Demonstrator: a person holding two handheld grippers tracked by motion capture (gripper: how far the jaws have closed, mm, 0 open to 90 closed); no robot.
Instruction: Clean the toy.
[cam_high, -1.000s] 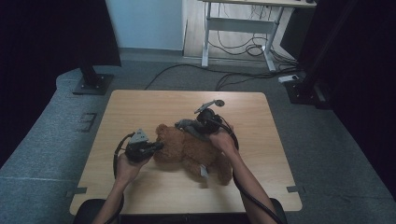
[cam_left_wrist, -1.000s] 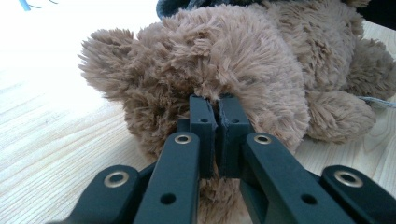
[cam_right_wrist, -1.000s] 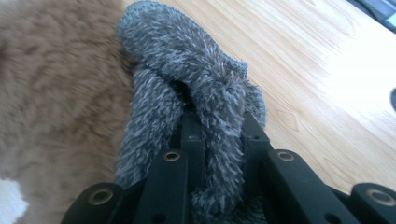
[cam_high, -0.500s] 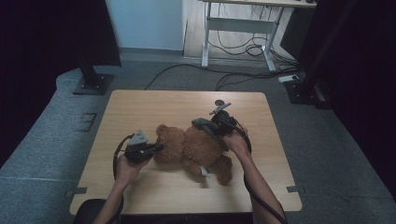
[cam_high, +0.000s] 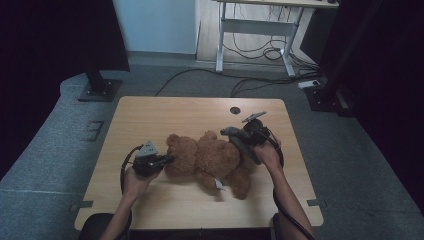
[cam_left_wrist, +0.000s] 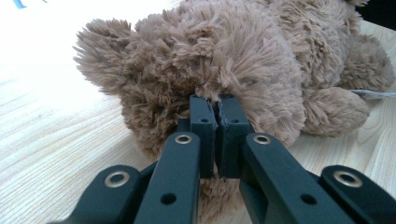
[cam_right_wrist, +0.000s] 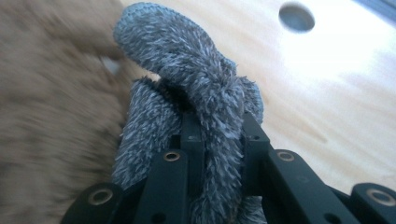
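A brown teddy bear (cam_high: 210, 160) lies in the middle of the wooden table (cam_high: 150, 115), its head toward the left. My left gripper (cam_high: 167, 159) is shut on the fur of the bear's head. In the left gripper view the jaws (cam_left_wrist: 217, 105) are pressed together into the bear (cam_left_wrist: 224, 56). My right gripper (cam_high: 240, 137) is at the bear's right side, shut on a grey fuzzy strip (cam_high: 245, 149). In the right gripper view this grey strip (cam_right_wrist: 187, 60) bulges out over the gripper (cam_right_wrist: 218, 123), with the bear (cam_right_wrist: 42, 93) blurred to the left.
A round cable hole (cam_high: 234, 109) lies in the table behind the right gripper. A white tag (cam_high: 218, 184) sticks out under the bear. Beyond the table are a black stand foot (cam_high: 100, 90), floor cables (cam_high: 260, 85) and a white desk frame (cam_high: 255, 30).
My right gripper has moved to the right with the grey strip in it, away from the bear's middle. The left gripper and the bear's head have stayed in place.
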